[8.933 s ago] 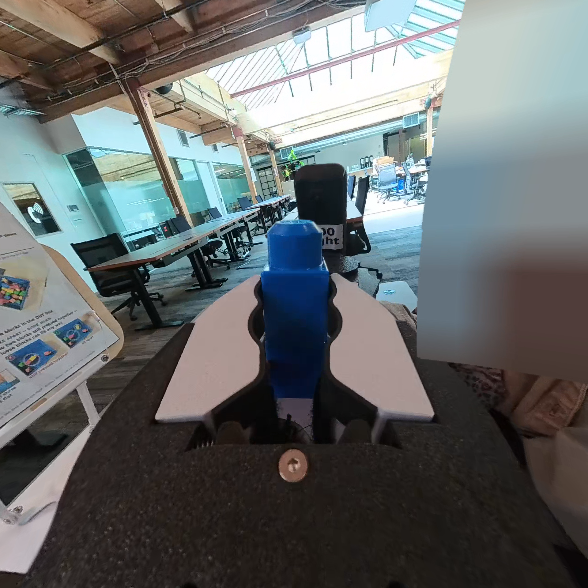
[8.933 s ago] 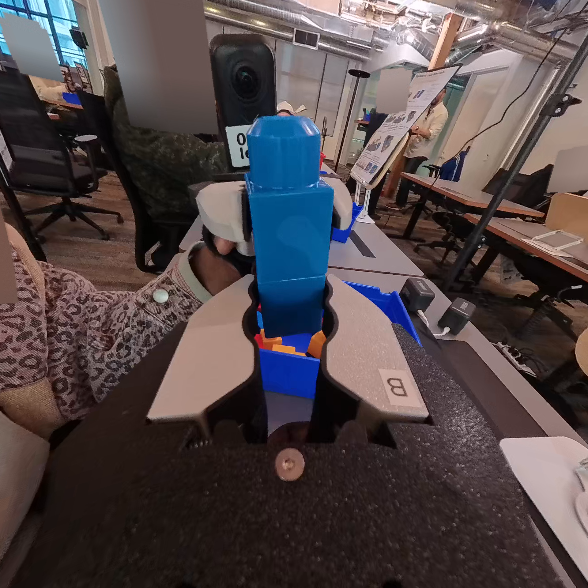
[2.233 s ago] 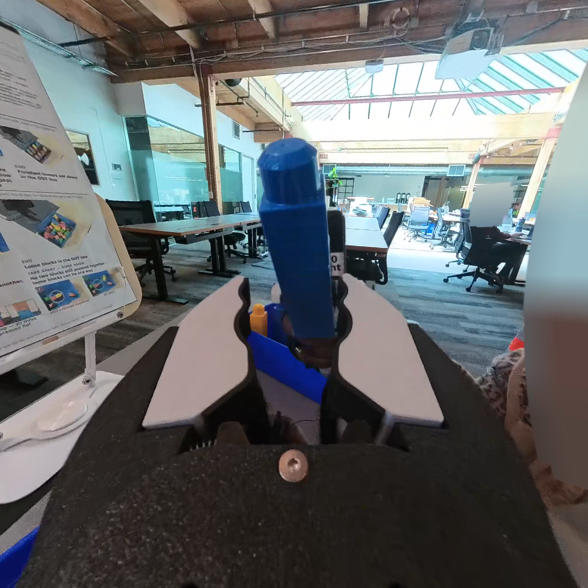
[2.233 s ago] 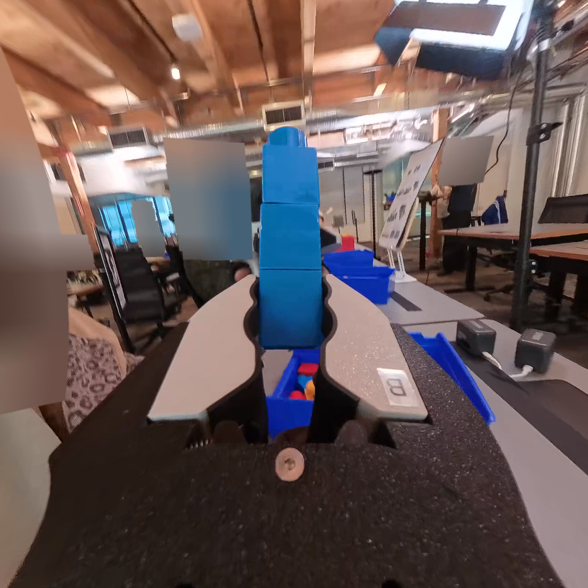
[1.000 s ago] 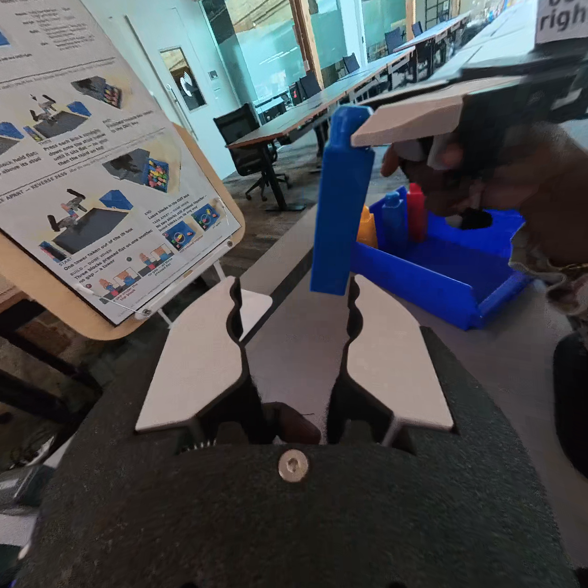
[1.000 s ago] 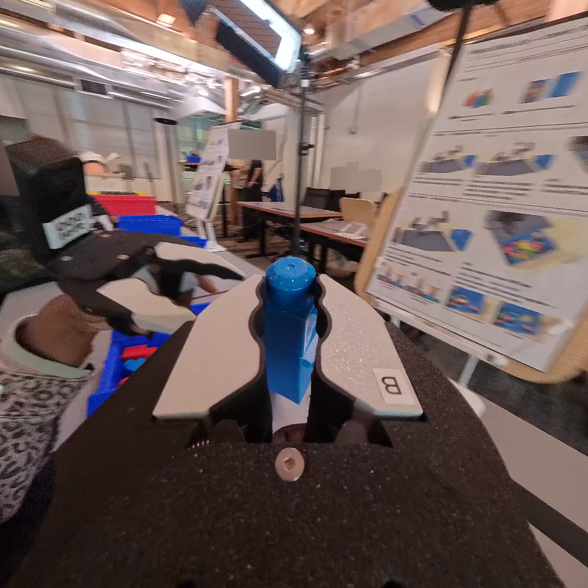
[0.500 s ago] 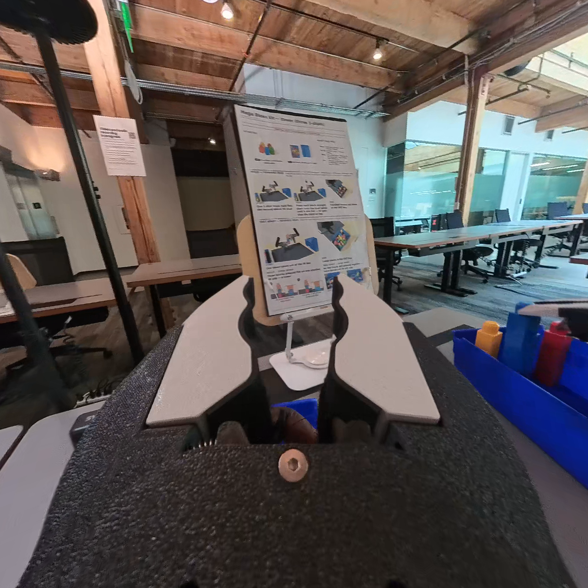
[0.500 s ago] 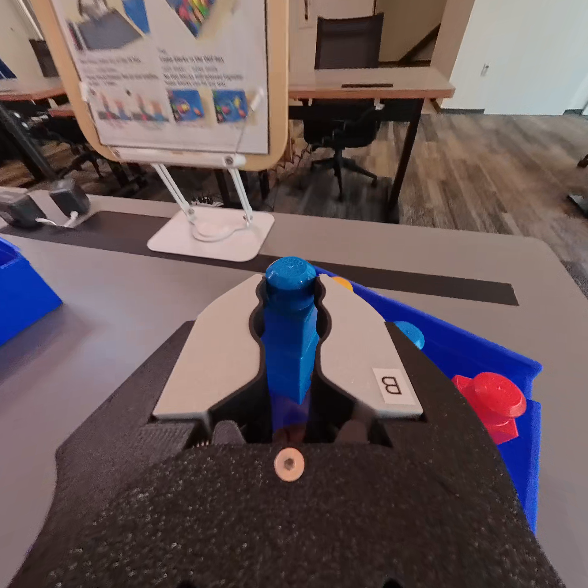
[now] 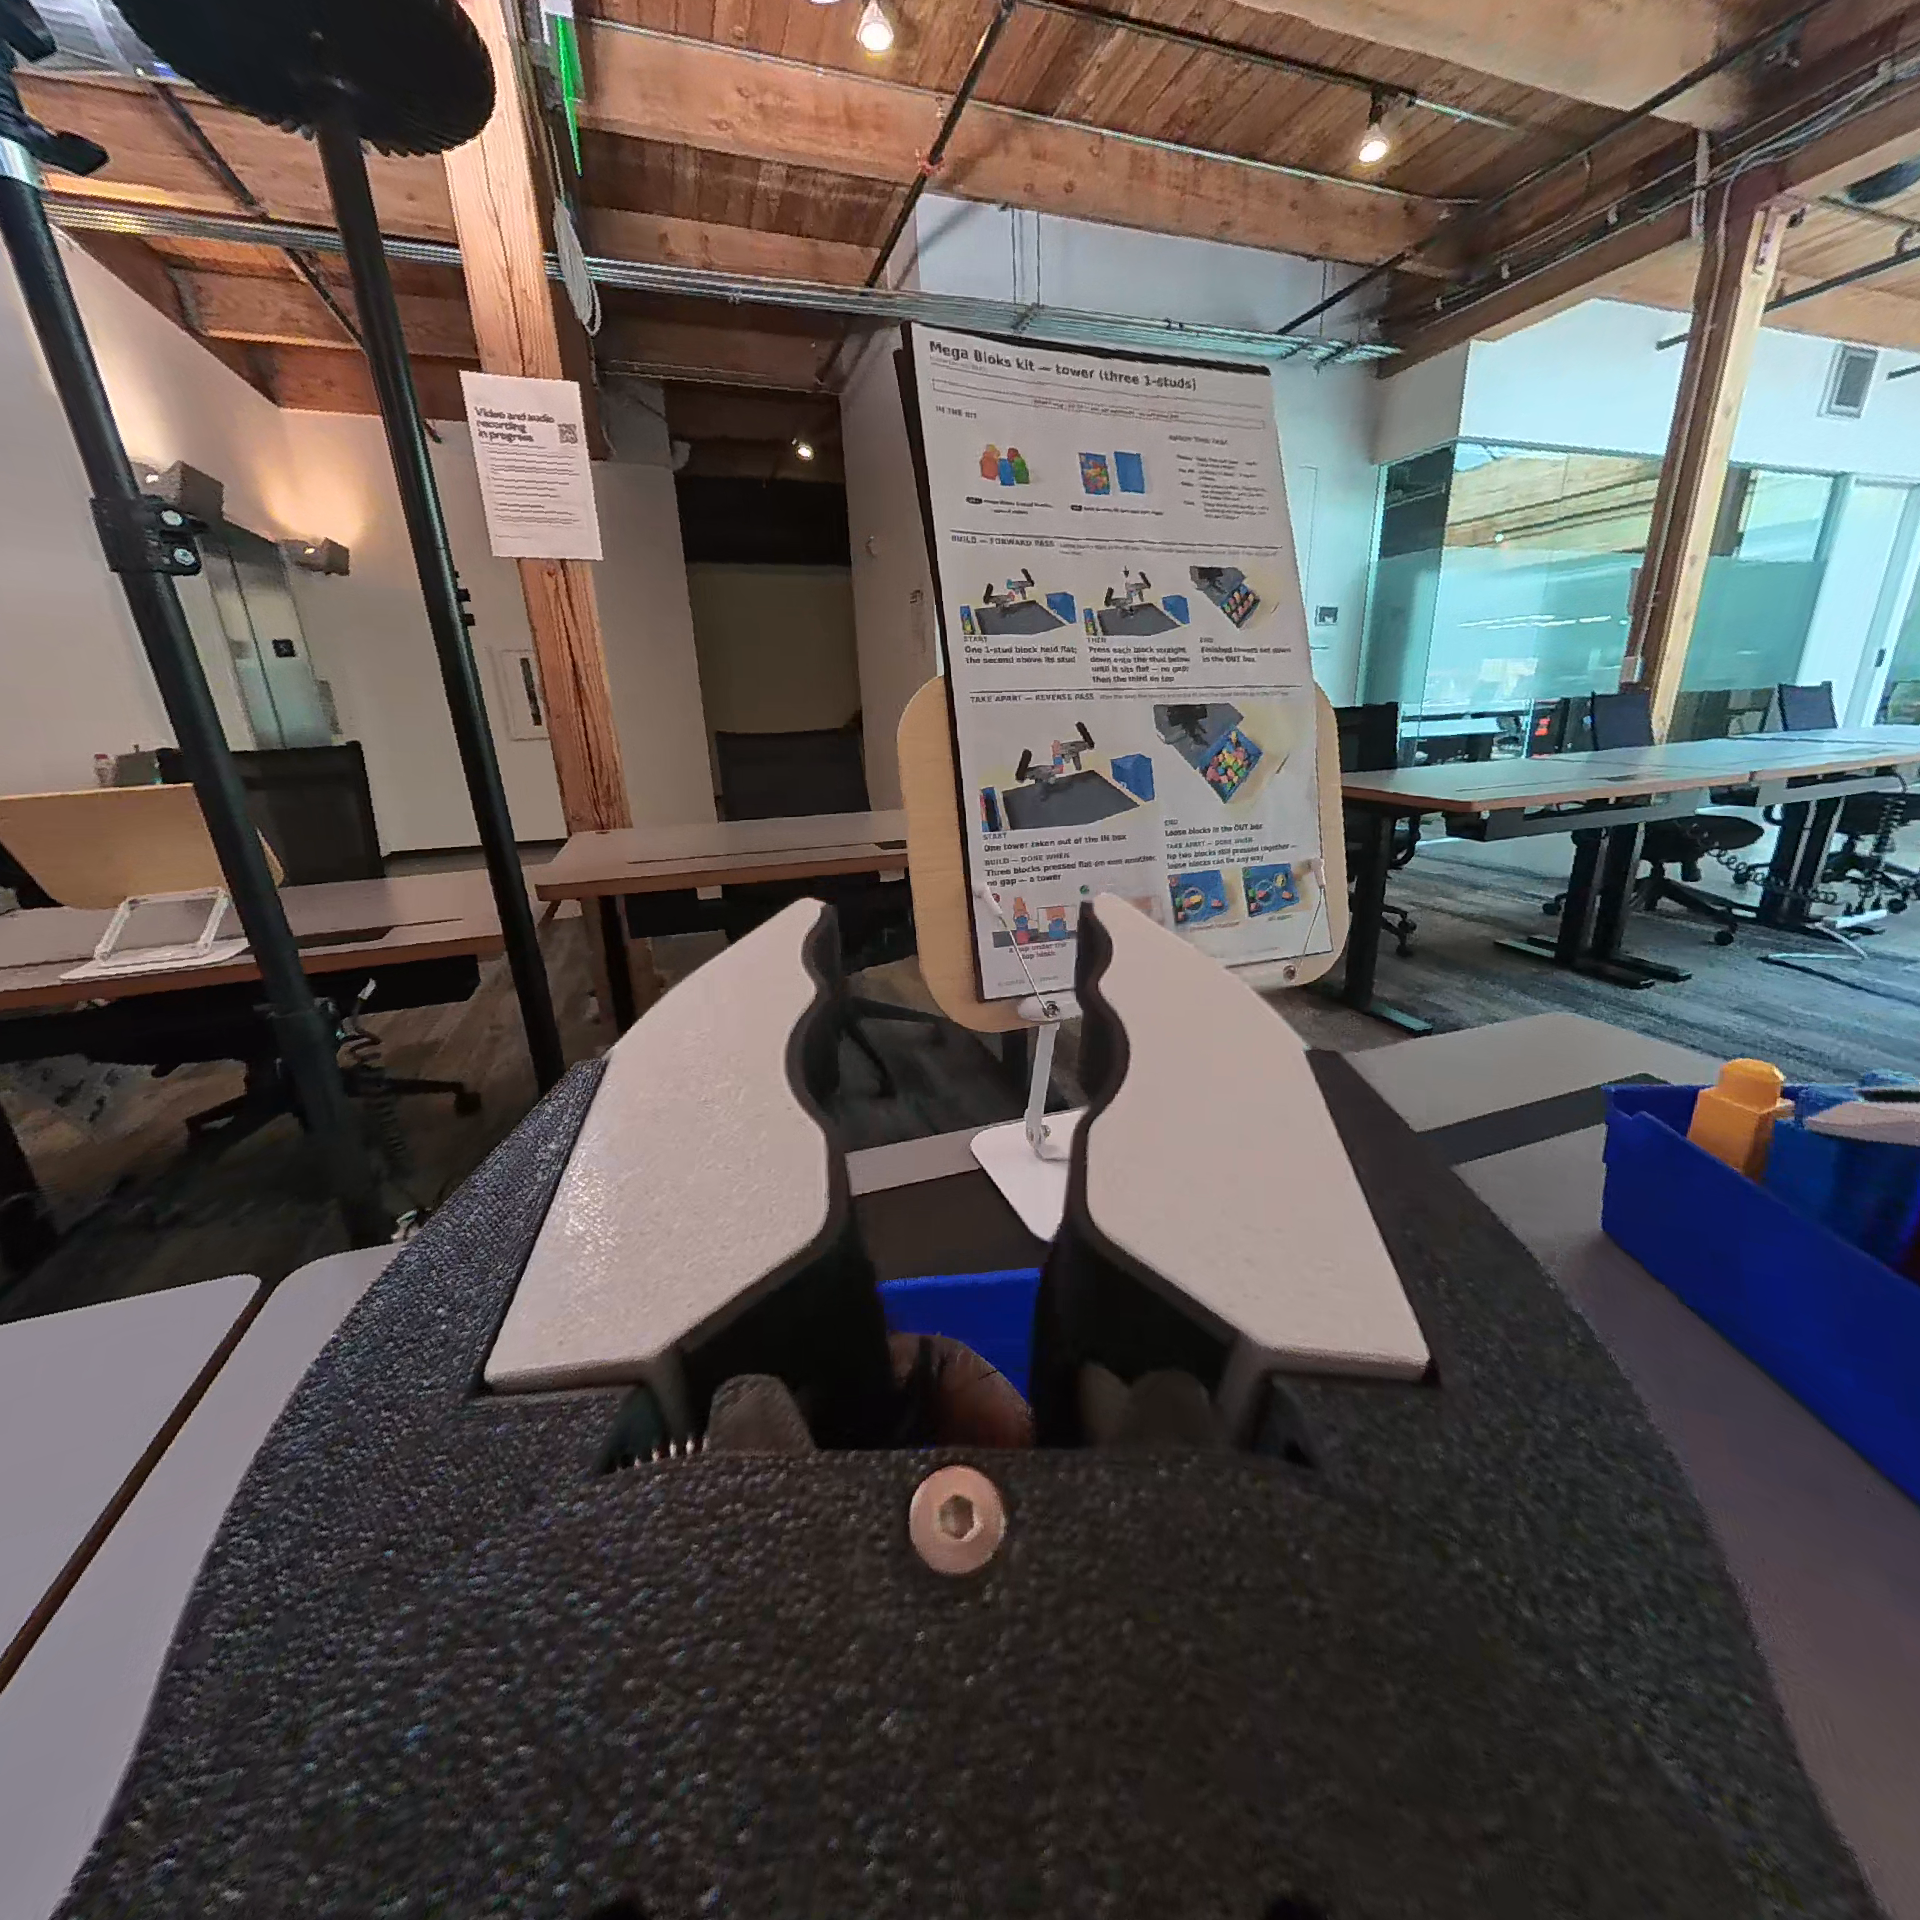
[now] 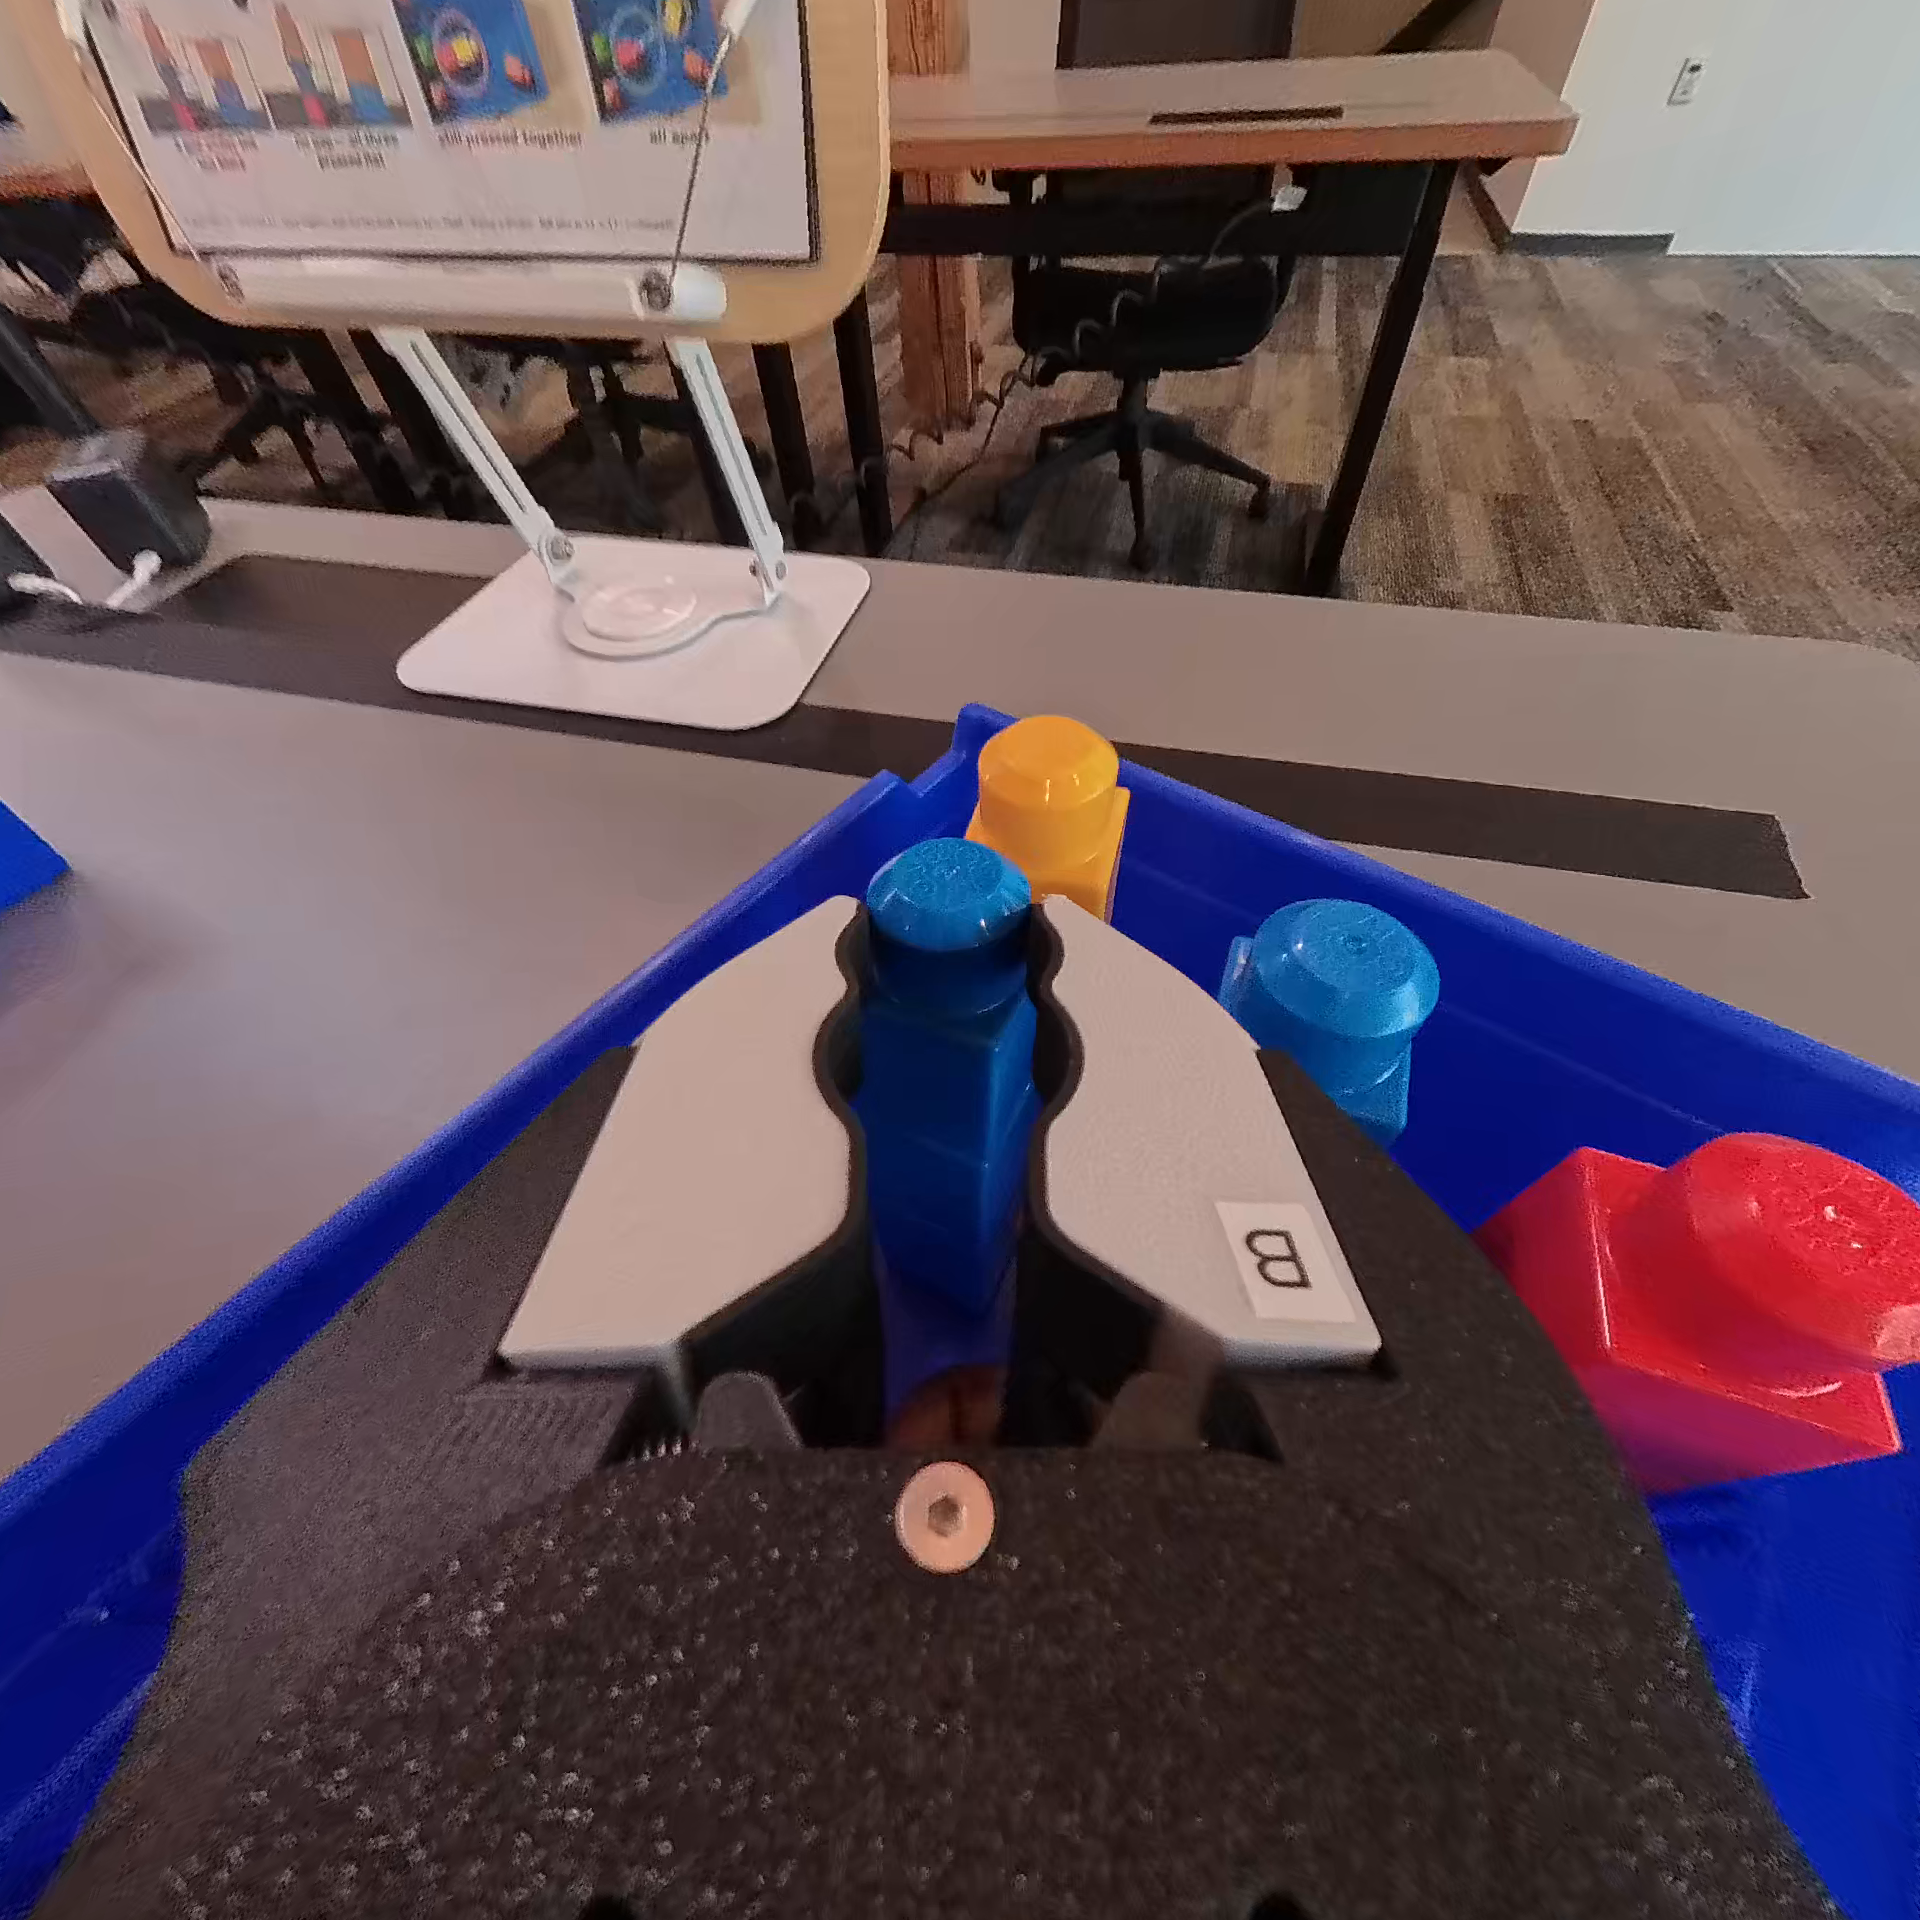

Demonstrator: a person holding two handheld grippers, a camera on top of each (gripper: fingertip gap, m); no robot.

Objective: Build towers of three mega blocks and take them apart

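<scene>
My right gripper (image 10: pixel 948 914) is shut on a blue three-block tower (image 10: pixel 945 1101) and holds it upright, low inside the blue bin (image 10: pixel 665 1029) near its left wall. An orange tower (image 10: pixel 1049 800), another blue tower (image 10: pixel 1335 987) and a red tower (image 10: pixel 1714 1288) stand in the same bin. My left gripper (image 9: pixel 953 920) is open and empty, held above the table and pointing at the instruction board. In the left wrist view the bin (image 9: pixel 1745 1268) is at the right, with the orange tower (image 9: pixel 1737 1112) and a tip of the right gripper's fingers (image 9: pixel 1865 1115) showing.
An instruction board on a white stand (image 9: pixel 1122 675) stands at the table's far edge; its base (image 10: pixel 634 634) is just beyond the bin. A second blue bin (image 9: pixel 956 1309) lies below the left gripper. Black tripod poles (image 9: pixel 208 727) rise at the left. Power adapters (image 10: pixel 125 509) sit far left. One gripper's finger ends stand about 55 cm off the other's.
The right gripper has carried the blue tower forward and down into the bin among the other towers. The left gripper, which let go of the tower earlier, stays open and almost still.
</scene>
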